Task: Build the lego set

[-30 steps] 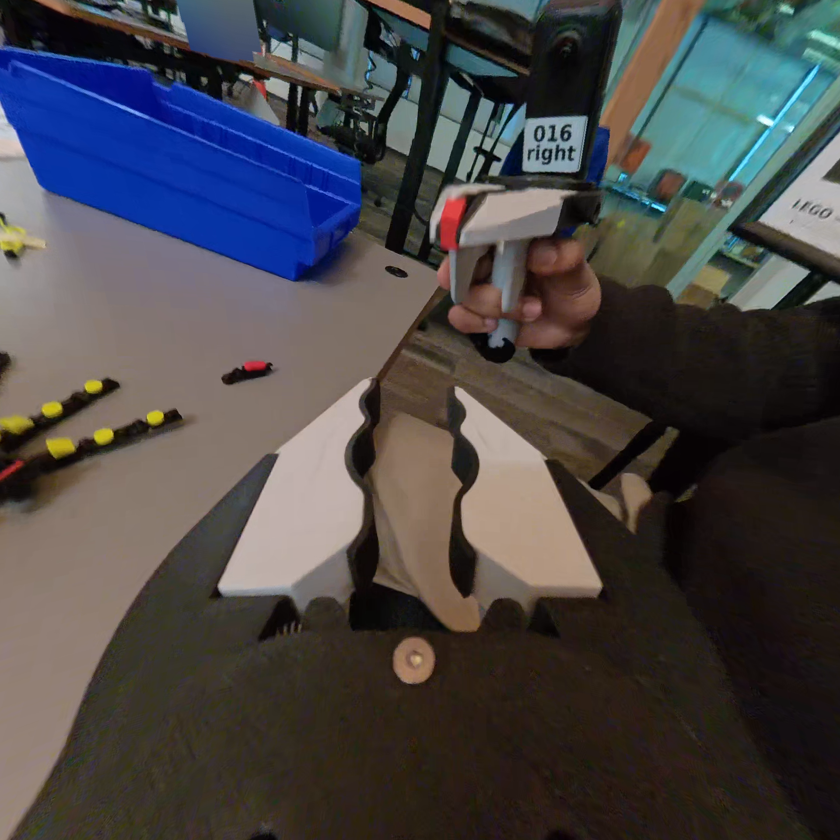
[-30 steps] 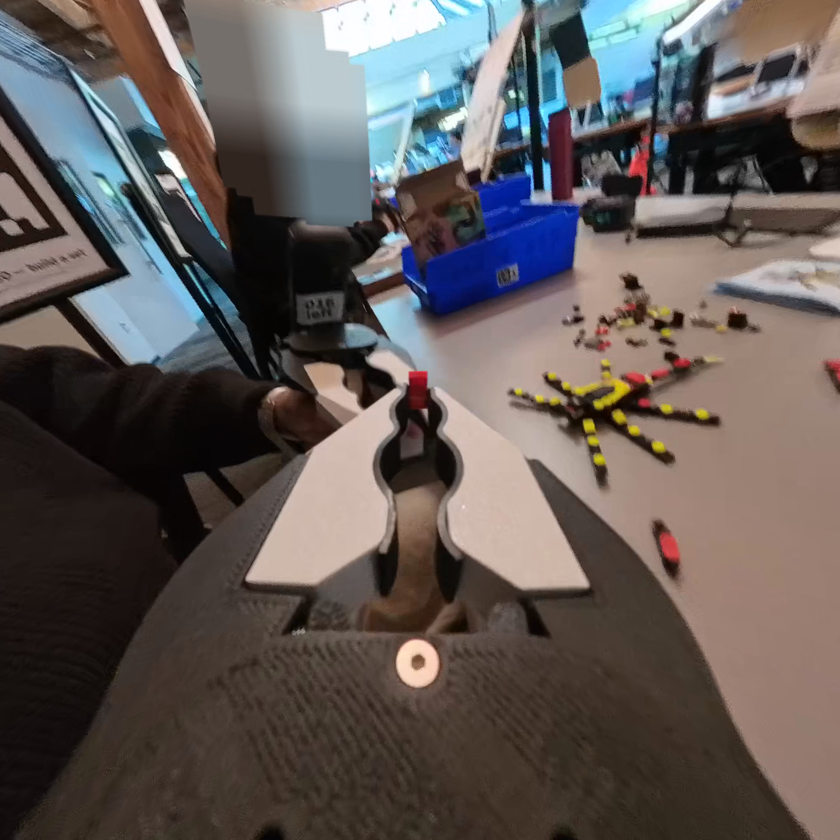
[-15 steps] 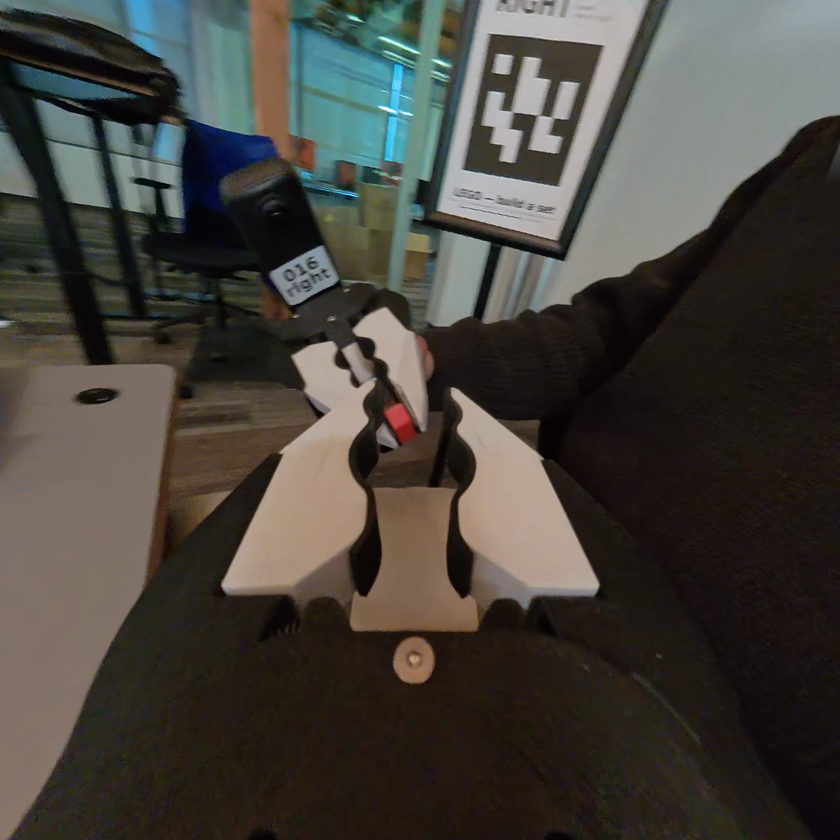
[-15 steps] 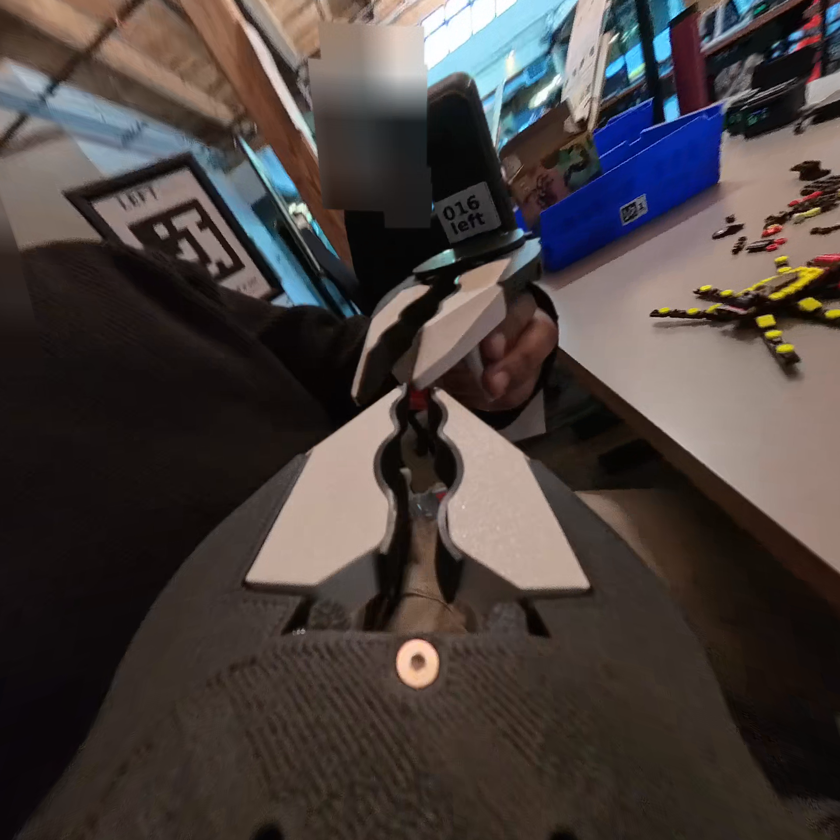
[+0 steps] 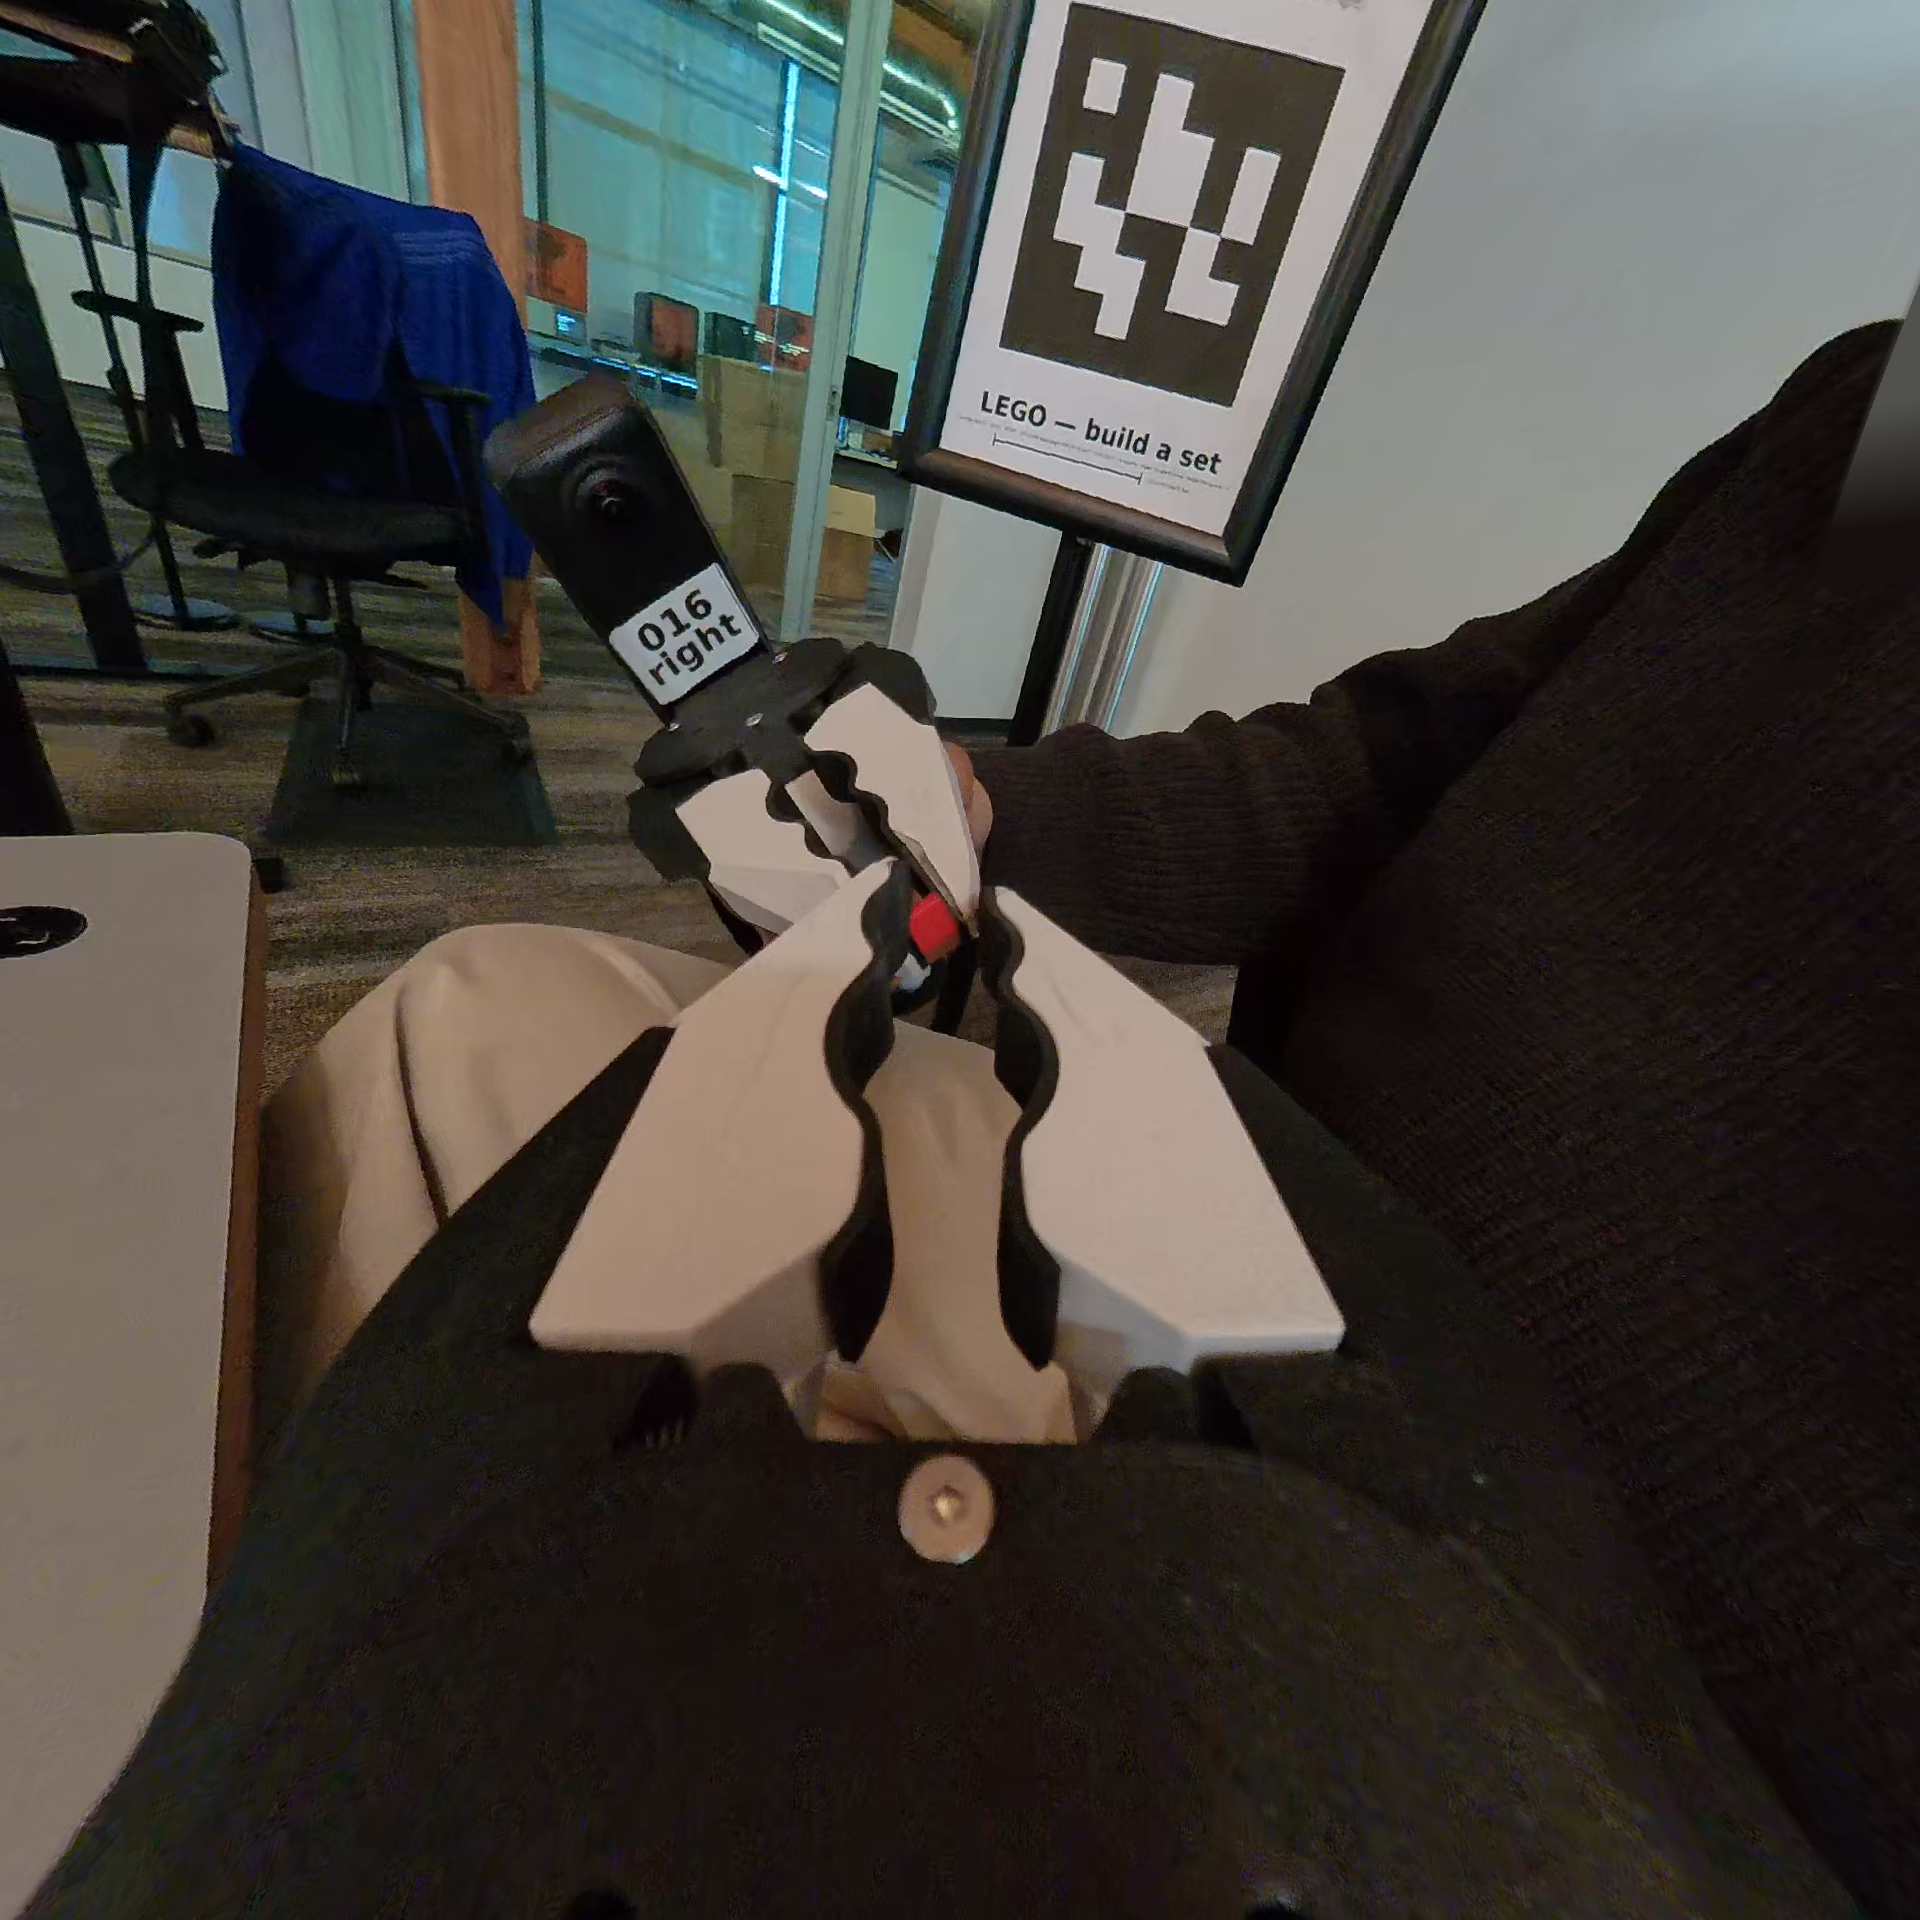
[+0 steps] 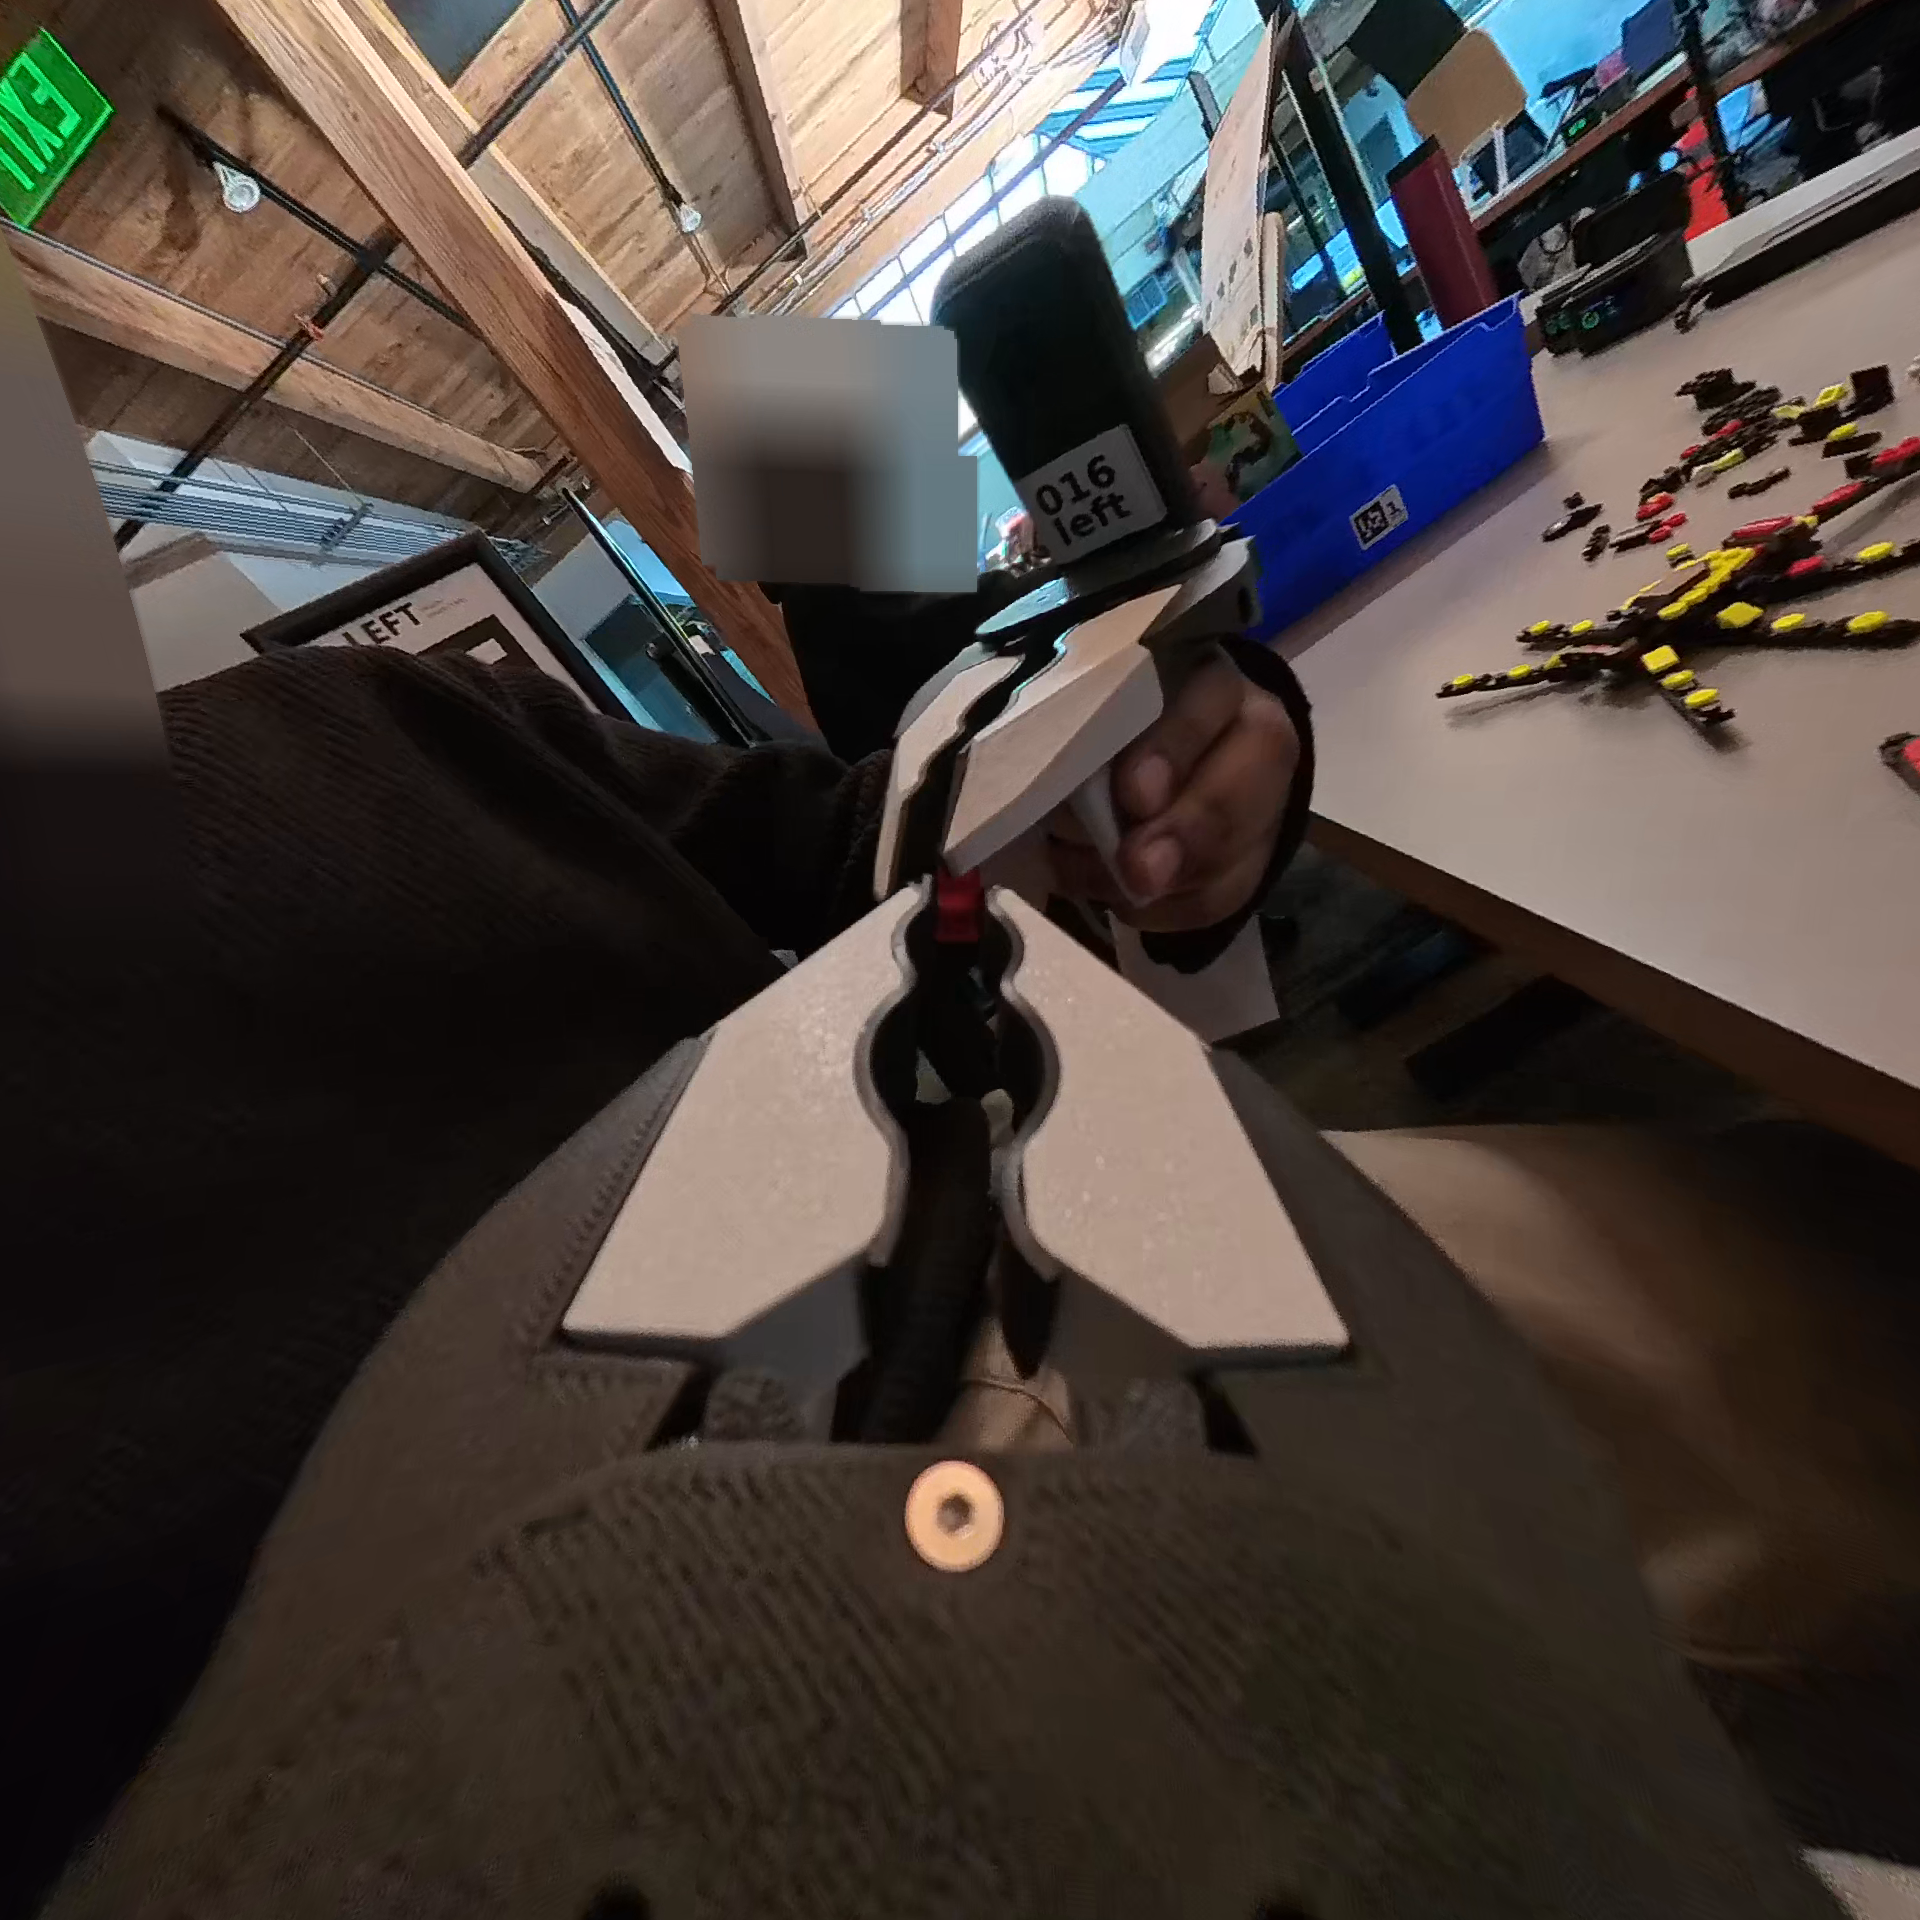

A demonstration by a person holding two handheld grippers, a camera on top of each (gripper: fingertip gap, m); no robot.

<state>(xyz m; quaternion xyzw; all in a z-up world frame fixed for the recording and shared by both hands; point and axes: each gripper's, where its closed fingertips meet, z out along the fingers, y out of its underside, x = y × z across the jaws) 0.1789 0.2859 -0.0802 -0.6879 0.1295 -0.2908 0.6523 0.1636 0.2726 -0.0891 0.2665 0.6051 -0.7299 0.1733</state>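
My right gripper [image 6: 958, 896] is shut on a small red Lego piece [image 6: 958, 909] with a black part below it. In the left wrist view the right gripper [image 5: 920, 904] points down toward me, and the red piece [image 5: 932, 928] sits between my left gripper's tips. My left gripper [image 5: 940, 894] is open with a clear gap, one tip on each side of the piece. It also shows in the right wrist view [image 6: 920, 873], tips just above the piece. Both are held over a lap, off the table. A black, yellow and red spider-like model [image 6: 1704, 613] lies on the table.
The grey table [image 6: 1558, 810] is to the right in the right wrist view, with loose pieces [image 6: 1766, 436] and a blue bin [image 6: 1392, 468]. Its corner [image 5: 104, 1143] is at the left wrist view's left. A sign stand [image 5: 1174, 260] and an office chair [image 5: 343, 343] are behind. The grippers are tip to tip, or close to it.
Both grippers have left the table and come together over the lap. The right gripper has brought the red piece in between the left gripper's open tips.
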